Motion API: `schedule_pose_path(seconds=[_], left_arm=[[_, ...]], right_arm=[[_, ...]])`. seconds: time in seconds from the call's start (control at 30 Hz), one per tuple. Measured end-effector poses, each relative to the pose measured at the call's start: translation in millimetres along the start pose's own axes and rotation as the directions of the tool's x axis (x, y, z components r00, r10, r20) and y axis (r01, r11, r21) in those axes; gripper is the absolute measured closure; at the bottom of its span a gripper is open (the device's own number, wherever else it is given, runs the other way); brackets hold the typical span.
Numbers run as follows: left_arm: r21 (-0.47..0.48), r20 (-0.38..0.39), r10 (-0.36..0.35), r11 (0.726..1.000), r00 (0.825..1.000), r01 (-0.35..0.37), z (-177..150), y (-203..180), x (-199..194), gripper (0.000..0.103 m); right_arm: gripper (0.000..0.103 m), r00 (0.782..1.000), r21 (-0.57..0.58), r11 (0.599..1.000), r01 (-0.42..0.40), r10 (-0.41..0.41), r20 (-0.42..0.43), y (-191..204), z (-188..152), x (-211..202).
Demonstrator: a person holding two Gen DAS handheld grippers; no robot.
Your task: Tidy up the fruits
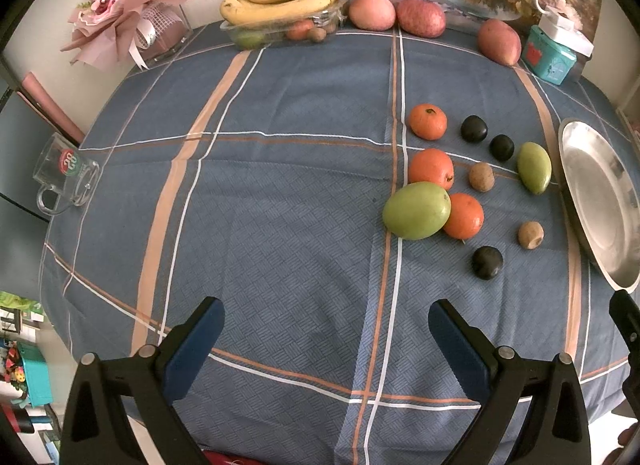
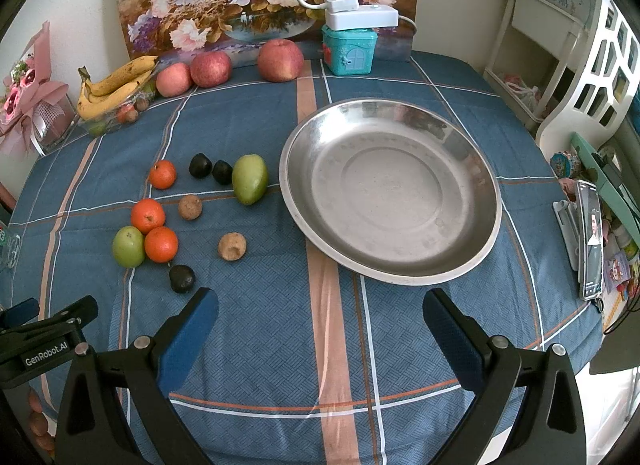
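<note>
Both grippers are just hanging over the near edge of the surface [image 2: 248,329] with nothing in them: the left gripper [image 1: 326,329] has its blue pads spread wide apart, and the right gripper [image 2: 320,321] is splayed just as wide, aimed more or less at the steel dish [image 2: 486,201]. Looks like the very start to me, since the dish is bare and every loose fruit sits on the cloth to its left. Nearest the right gripper is a dark plum [image 2: 182,278], then a brown round fruit [image 2: 232,246], then a tight clump where a green mango [image 2: 128,246] touches two oranges [image 2: 161,244], with a third orange farther back. The other green mango [image 2: 249,178] lies just beside the dish rim, long axis running roughly front to back and tipped a bit, narrower end pointing toward the near edge; two more plums sit right next to it. My guess is the wide-open stance is there so either gripper can drop over a fruit, and the dish is parked on the right for short carries. Bananas [image 2: 116,85] and apples along the back wall look already sorted.
</note>
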State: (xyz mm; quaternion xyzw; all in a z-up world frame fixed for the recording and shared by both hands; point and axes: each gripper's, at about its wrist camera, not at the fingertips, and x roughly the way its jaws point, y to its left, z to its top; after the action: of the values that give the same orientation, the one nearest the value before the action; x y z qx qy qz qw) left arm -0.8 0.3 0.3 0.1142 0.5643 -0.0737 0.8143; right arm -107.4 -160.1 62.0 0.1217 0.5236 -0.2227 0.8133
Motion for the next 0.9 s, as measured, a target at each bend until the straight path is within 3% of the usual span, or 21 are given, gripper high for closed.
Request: schedule_pose_path(seconds=[0.4,0.53,0.7,0.77,0.9], left_arm=[[-0.018,0.011,-0.008,1.000,1.000,0.008,4.1,3.2,2.5,0.000],[-0.046,0.024,0.020,0.999,1.000,-0.019,3.0,8.9,7.8,0.000],[-0.102,-0.015,-0.063,0.993,0.998,0.061,1.4,15.6,16.3,0.000],[-0.142,-0.022,-0.143,0.980,0.989,0.139,5.2,17.3,20.3,0.000],[-0.178,-0.066,-0.153,0.974,0.986,0.139,15.2,19.5,25.9,0.000]], right_arm=[[0.001,1.000,-0.002,1.000,0.000,0.000,-0.003,0.0,0.2,0.7],[0.001,0.999,-0.019,0.999,-0.030,0.030,-0.014,4.2,0.0,3.7],[0.001,0.999,-0.040,0.999,-0.017,0.016,-0.033,11.0,-3.2,8.9],[0.001,0.999,-0.037,0.999,-0.022,0.021,-0.043,11.9,-3.0,13.3],[0.001,0.997,-0.021,0.998,-0.057,0.055,-0.055,13.5,2.7,21.6]])
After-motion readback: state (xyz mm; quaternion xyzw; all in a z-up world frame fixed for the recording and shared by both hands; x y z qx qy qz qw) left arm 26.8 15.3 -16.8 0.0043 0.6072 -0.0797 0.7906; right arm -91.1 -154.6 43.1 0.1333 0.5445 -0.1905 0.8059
